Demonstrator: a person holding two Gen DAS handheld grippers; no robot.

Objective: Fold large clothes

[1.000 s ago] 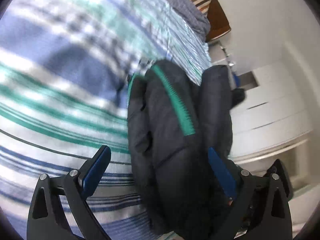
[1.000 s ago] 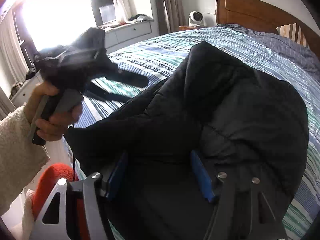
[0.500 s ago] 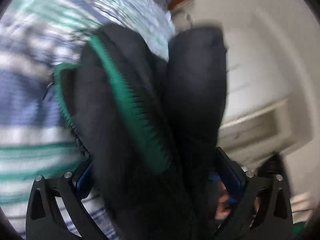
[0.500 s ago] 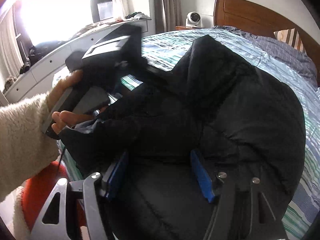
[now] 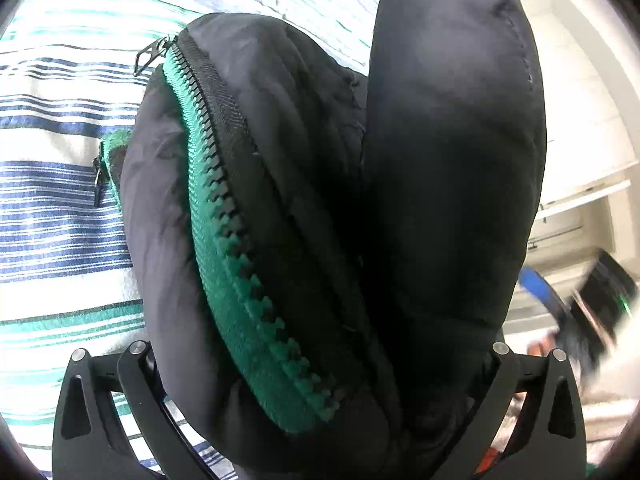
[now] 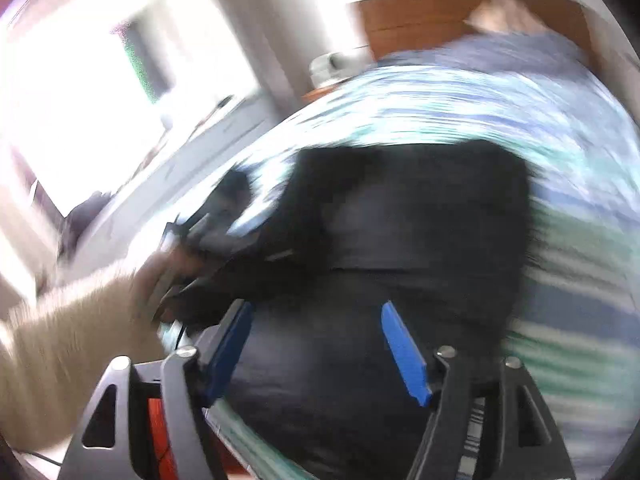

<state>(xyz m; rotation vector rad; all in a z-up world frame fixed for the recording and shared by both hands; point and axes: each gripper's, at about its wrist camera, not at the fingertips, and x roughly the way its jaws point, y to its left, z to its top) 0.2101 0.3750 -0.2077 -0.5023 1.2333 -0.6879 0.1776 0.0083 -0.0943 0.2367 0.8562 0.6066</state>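
Observation:
A black puffer jacket [image 5: 440, 168] with a green zipper [image 5: 224, 216] lies bunched on the striped bed. It fills the left wrist view and bulges between the wide-spread fingers of my left gripper [image 5: 320, 380], whose pads are hidden by the fabric. In the blurred right wrist view the jacket [image 6: 400, 232] lies between the blue pads [image 6: 404, 348] of my right gripper [image 6: 316, 344], which stand apart around it. The left gripper in a hand [image 6: 188, 256] shows at the jacket's left edge.
The bed has a blue, green and white striped cover [image 5: 60, 184]. A wooden headboard [image 6: 440, 20] and a bright window [image 6: 80, 92] are behind it. White drawers [image 5: 580, 184] stand beside the bed.
My left gripper has pushed onto the jacket's folded edge, which now fills its view. My right gripper has swung fast, blurring its view, and the jacket looks flatter.

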